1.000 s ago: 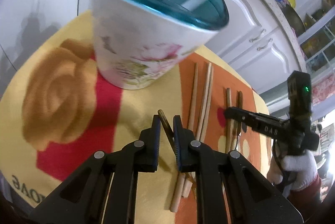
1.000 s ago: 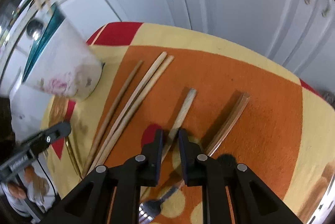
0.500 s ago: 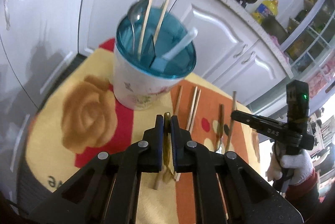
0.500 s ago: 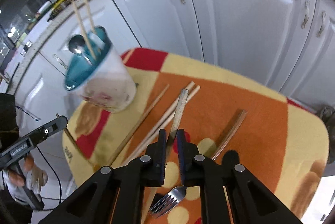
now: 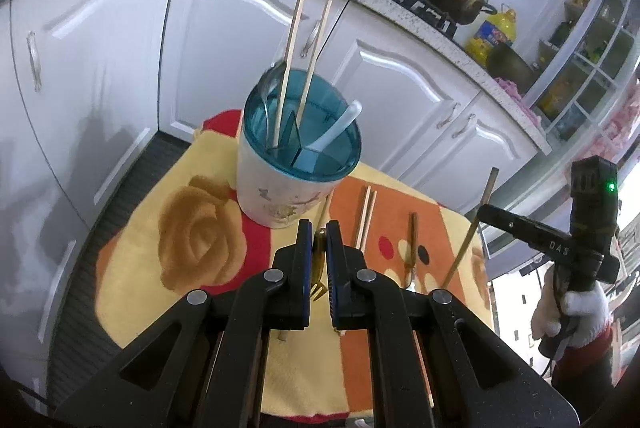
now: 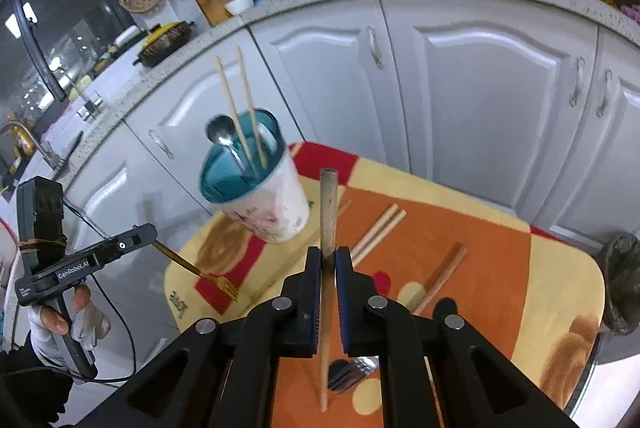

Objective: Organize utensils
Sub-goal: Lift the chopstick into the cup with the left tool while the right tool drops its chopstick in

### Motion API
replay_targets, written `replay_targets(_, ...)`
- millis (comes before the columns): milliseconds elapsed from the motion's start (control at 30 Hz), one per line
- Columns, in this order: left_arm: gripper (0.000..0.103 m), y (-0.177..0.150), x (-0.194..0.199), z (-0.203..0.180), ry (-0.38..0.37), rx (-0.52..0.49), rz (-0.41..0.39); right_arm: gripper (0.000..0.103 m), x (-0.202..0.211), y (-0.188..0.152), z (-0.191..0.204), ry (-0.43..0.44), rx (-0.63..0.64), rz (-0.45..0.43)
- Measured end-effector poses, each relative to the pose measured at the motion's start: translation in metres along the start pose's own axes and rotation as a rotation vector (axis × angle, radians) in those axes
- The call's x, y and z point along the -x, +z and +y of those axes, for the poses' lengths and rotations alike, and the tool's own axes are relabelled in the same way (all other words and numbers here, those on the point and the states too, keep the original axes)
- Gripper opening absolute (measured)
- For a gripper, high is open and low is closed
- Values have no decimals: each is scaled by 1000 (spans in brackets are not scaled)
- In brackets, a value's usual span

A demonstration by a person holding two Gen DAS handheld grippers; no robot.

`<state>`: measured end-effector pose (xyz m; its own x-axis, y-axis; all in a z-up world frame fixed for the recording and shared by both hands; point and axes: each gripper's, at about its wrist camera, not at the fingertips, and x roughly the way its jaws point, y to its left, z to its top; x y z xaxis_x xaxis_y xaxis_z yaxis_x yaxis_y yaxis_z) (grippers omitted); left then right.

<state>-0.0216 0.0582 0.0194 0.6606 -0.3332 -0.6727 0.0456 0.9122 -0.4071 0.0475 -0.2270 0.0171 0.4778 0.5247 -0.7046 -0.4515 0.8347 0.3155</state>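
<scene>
1. On the bench (image 5: 132, 292), covered by a yellow, orange and red cloth, the utensil holder (image 5: 298, 164) stands at the far side; it looked far larger in both views a second ago and now sits further from both cameras.
2. Left hand-held gripper (image 5: 319, 232): clenched on the gold fork (image 6: 200, 271). Its jaws have just been closing on the handle, which lay on the cloth a second ago; now the fork hangs clear of the cloth, tines toward the near left.
3. Right hand-held gripper (image 6: 328, 255): clenched on a single chopstick (image 6: 328, 212) that lay flat a second ago and now stands tilted up, its end in front of the holder's side.
4. Inside the holder: two pale chopsticks (image 5: 290, 64), a metal spoon (image 6: 220, 132) and a white spoon (image 5: 340, 124).
5. Left on the cloth: a pale pair of chopsticks (image 5: 365, 216), a darker pair (image 6: 444, 276), and a silver fork (image 6: 352, 368) near the right hand-held gripper.
</scene>
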Motion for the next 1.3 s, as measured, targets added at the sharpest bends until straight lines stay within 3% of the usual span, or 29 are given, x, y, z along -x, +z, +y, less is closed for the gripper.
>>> replay_targets(267, 5, 31, 46, -4, -22, -34, -81, 7, 25, 34, 29, 69, 48, -82)
replay_targets(533, 5, 81, 75, -5, 30, -70, -239, 7, 47, 77, 65, 156, 127, -145)
replay_targets(833, 5, 110, 29, -5, 100, -95, -238, 7, 45, 116, 94, 141, 182, -188)
replay_targets(1300, 5, 106, -37, 13, 192, -77, -151, 7, -8, 150, 96, 7, 178, -222)
